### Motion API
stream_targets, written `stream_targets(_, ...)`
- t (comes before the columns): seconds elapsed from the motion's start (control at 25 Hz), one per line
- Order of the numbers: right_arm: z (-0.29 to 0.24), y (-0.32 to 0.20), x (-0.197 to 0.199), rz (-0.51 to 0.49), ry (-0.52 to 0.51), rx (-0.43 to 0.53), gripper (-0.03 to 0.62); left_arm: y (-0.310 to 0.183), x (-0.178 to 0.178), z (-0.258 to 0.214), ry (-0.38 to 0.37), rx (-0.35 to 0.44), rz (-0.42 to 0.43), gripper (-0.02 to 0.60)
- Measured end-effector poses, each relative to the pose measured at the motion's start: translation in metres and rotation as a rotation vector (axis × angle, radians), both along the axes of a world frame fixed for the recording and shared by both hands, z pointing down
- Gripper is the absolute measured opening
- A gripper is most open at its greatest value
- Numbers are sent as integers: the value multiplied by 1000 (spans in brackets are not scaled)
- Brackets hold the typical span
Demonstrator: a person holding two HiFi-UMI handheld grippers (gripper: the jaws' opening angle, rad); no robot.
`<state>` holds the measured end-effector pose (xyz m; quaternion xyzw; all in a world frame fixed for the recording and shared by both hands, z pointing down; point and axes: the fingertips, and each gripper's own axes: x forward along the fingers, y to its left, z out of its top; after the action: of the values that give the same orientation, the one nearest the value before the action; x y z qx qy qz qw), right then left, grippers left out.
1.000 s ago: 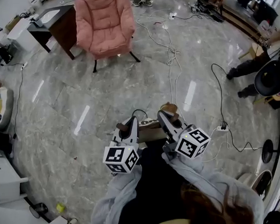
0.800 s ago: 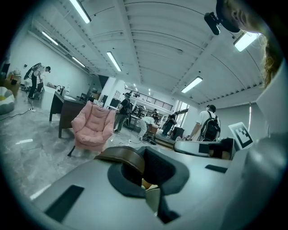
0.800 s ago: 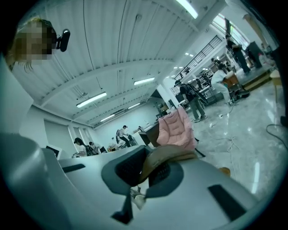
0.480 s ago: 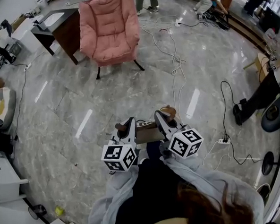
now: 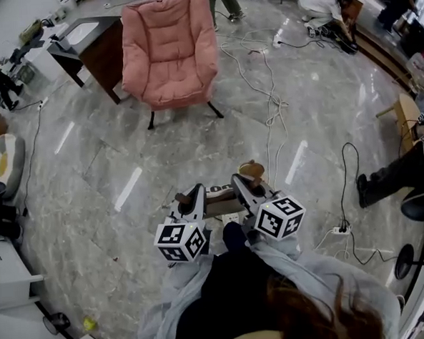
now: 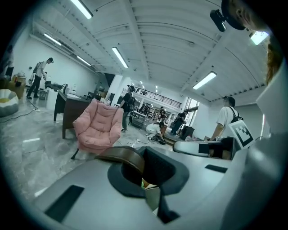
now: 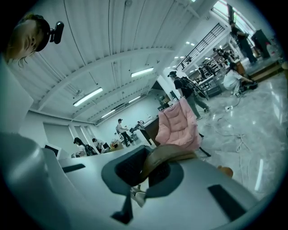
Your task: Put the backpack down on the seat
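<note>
A pink padded armchair (image 5: 167,50) stands on the marble floor ahead of me; it also shows in the left gripper view (image 6: 96,128) and the right gripper view (image 7: 180,123). Both grippers are held side by side close to my body. The left gripper (image 5: 187,200) is shut on a brown strap (image 6: 123,155) of the backpack. The right gripper (image 5: 243,181) is shut on the other brown strap (image 7: 168,155). The backpack (image 5: 222,202) hangs between and below them, mostly hidden by the grippers. It is well short of the chair.
A dark wooden desk (image 5: 93,40) stands left of the chair. White cables (image 5: 264,90) trail across the floor right of it, and a power strip (image 5: 337,230) lies at my right. A person crouches at the back right (image 5: 327,8); someone's legs (image 5: 388,179) are at the right edge.
Both grippers and the backpack have travelled forward towards the armchair, which now sits lower and larger in the head view. Both grips on the straps are unchanged.
</note>
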<state>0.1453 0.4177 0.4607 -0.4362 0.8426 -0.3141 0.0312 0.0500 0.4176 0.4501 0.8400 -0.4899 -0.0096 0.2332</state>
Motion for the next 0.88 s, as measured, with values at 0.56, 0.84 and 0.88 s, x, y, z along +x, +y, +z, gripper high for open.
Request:
stream_targets(0.56, -3, -86, 13, -31, -34, 13, 8, -79, 14, 0, 13, 8, -19, 14)
stream_targets(0.84, 0, -96, 14, -48, -18, 15, 8, -90, 15, -3, 2, 18, -41, 14)
stream_targets(0.88, 1, -98, 14, -48, -15, 12, 8, -92, 15, -3, 6, 19, -42, 14)
